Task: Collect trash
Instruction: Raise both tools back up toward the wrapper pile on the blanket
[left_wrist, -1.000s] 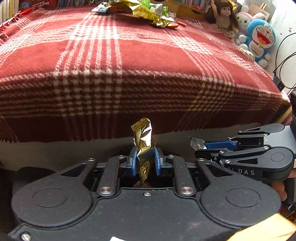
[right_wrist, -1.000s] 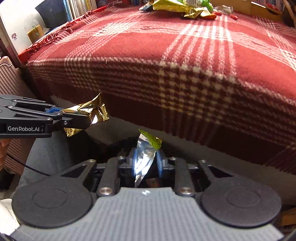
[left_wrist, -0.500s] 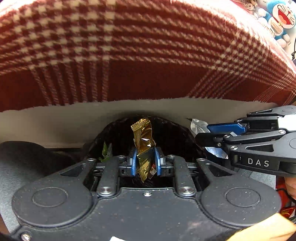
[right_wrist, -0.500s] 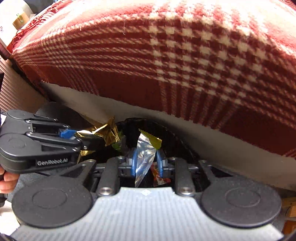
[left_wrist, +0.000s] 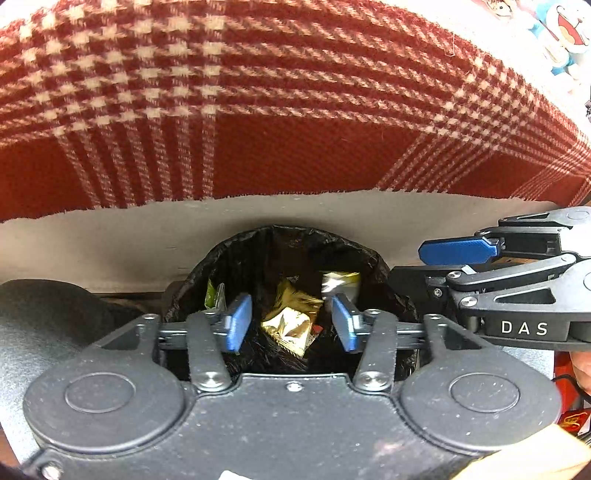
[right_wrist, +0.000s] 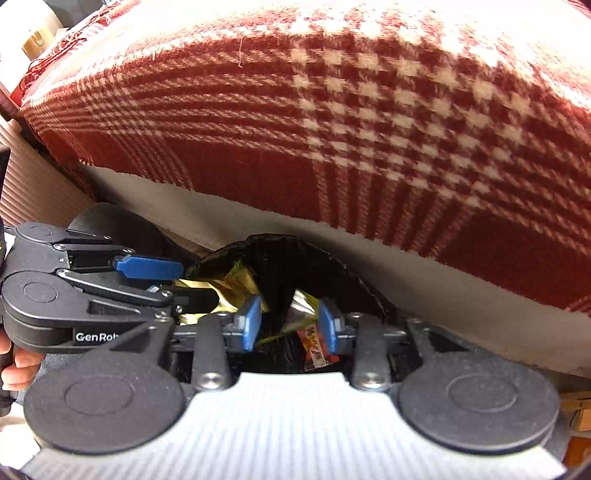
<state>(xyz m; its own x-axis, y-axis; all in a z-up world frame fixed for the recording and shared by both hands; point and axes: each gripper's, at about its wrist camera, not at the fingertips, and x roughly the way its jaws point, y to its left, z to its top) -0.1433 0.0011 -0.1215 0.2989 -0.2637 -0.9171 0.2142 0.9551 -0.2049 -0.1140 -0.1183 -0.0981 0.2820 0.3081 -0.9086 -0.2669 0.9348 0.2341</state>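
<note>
A bin lined with a black bag (left_wrist: 295, 236) (right_wrist: 280, 243) stands against the side of the bed. My left gripper (left_wrist: 291, 325) hangs open over its mouth, and a crumpled gold wrapper (left_wrist: 291, 321) lies loose below its blue fingers inside the bag. My right gripper (right_wrist: 289, 326) is open beside it, with a silver wrapper (right_wrist: 301, 306) (left_wrist: 338, 282) loose beneath it in the bin. Each wrist view shows the other gripper from the side, the right gripper (left_wrist: 432, 267) and the left gripper (right_wrist: 177, 282), both with jaws apart. More wrappers, green and orange (right_wrist: 314, 345), lie in the bag.
A red plaid blanket (left_wrist: 295, 110) hangs over the bed's white side (left_wrist: 110, 240) just behind the bin. A dark grey rounded object (left_wrist: 48, 314) sits left of the bin. A ribbed pink case (right_wrist: 22, 177) stands at far left. Plush toys (left_wrist: 565, 29) sit on the bed's far corner.
Both grippers dropped from bed level to the bin mouth and opened. The gold wrapper left the left gripper and the silver wrapper left the right gripper; both are now in the bag.
</note>
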